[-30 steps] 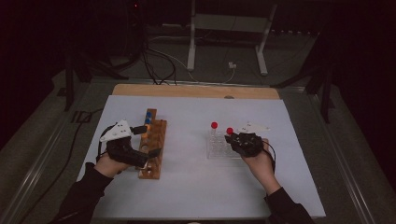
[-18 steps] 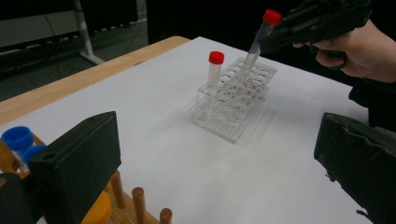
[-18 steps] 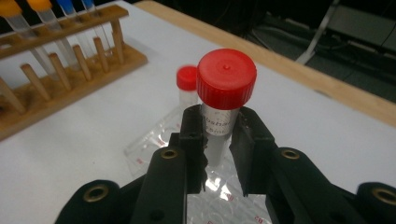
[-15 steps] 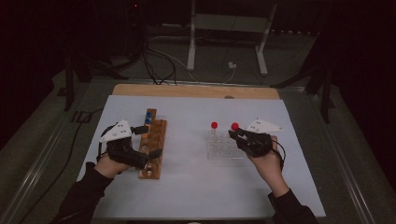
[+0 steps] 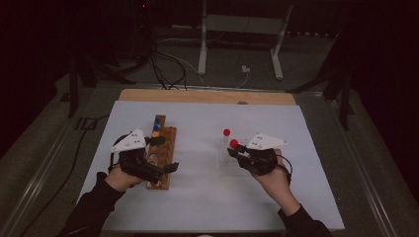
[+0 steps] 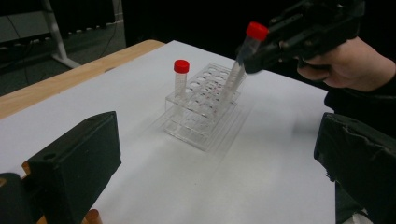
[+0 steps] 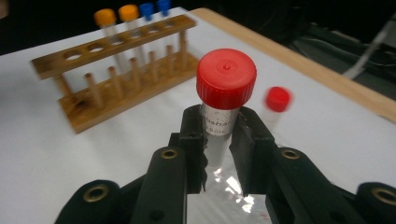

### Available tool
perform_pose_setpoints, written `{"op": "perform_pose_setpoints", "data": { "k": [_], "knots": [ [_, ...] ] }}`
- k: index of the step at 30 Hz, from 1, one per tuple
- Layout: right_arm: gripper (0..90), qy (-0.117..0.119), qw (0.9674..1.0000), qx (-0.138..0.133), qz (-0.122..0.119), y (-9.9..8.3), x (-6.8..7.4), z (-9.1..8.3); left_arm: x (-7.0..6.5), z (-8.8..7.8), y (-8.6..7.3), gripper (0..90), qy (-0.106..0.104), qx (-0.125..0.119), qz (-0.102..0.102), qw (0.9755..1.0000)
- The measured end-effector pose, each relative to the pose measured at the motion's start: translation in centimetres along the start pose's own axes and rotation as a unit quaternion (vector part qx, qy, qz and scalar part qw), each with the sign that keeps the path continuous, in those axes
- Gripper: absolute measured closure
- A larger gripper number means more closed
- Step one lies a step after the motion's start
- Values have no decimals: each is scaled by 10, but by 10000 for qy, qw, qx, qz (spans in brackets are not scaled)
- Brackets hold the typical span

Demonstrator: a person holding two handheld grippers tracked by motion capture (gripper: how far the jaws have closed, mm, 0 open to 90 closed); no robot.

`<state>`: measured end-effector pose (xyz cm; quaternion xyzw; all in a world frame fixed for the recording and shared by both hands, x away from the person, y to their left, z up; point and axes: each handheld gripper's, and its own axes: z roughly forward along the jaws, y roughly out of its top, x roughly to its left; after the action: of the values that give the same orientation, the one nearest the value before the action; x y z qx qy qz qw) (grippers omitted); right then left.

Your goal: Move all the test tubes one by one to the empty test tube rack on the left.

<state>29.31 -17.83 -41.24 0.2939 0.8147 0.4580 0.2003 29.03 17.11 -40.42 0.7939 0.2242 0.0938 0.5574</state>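
Two claws work here: my left claw gapes wide at the wooden rack, while my right claw pinches a red-capped tube, tilted, bottom still inside the clear rack, so my right hand is nearer.

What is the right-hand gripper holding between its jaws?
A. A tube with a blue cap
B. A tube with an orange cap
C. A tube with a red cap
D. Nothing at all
C: in the right gripper view the right gripper has its black jaws clamped on the clear body of a red-capped tube, lifted at a tilt over the clear rack.
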Motion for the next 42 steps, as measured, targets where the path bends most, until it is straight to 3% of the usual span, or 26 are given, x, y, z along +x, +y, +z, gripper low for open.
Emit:
{"op": "perform_pose_setpoints", "data": {
  "k": [15,19,27,36,42],
  "knots": [
    [746,651,9965,363,-370,-6,42,26,-23,32,-3,81,-426,130,151,9989],
    [745,767,9955,393,-391,-6,48,28,-29,40,-3,167,-536,171,239,9981],
    [746,907,9939,460,-417,-7,55,32,-34,52,-4,358,-490,295,379,9976],
    [746,993,9929,490,-431,-7,58,34,-40,65,-4,508,-436,389,575,9966],
    [746,1008,9926,504,-444,-7,59,34,-41,71,-4,633,-516,380,641,9959]
  ]
}}
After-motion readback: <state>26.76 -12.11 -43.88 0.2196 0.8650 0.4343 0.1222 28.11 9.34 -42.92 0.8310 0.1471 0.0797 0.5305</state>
